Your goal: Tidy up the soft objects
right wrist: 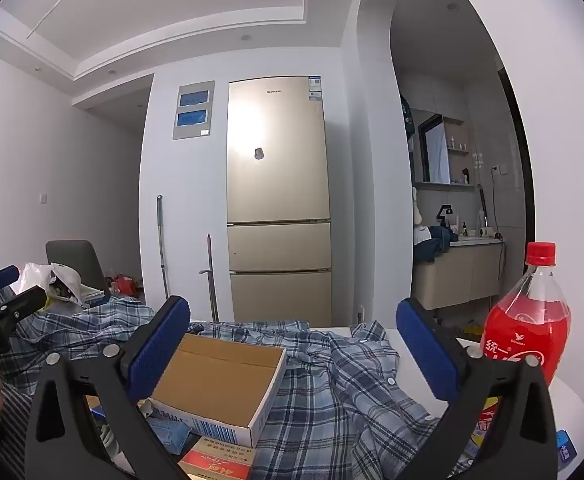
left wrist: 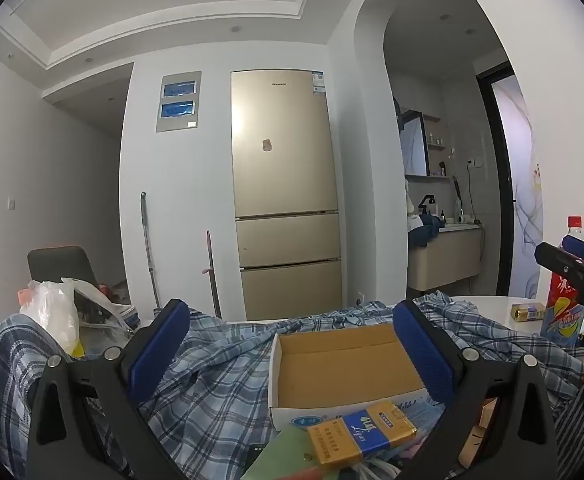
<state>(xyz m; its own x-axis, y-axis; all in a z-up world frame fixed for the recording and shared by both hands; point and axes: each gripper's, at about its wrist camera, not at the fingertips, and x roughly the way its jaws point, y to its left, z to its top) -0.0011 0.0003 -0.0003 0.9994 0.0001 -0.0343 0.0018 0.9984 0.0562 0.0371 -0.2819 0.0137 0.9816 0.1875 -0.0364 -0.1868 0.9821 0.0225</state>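
White walls and a stepped ceiling fill the upper half of both views, with an arched opening at the right leading to a washroom counter. At centre frame stands a gold refrigerator (left wrist: pixel 284 192) with 3 doors, and 2 long handles lean on the wall to its left. Below it, across the bottom of both views, a blue plaid shirt (right wrist: pixel 331 392) lies rumpled over a white table (right wrist: pixel 411 344), spreading from the left edge to right of centre. On the shirt sits an open, empty cardboard box (left wrist: pixel 339 368), lower centre in the left wrist view. A red drink bottle (right wrist: pixel 527 320) stands at the lower right, just beside the shirt's edge. A white plastic bag (left wrist: pixel 56 308) lies at the lower left, and a yellow-and-blue pack (left wrist: pixel 363 436) rests against the box's near wall. The left gripper (left wrist: pixel 292 344) and right gripper (right wrist: pixel 293 340) both have their jaws spread wide, nothing between the pads, above the cloth.
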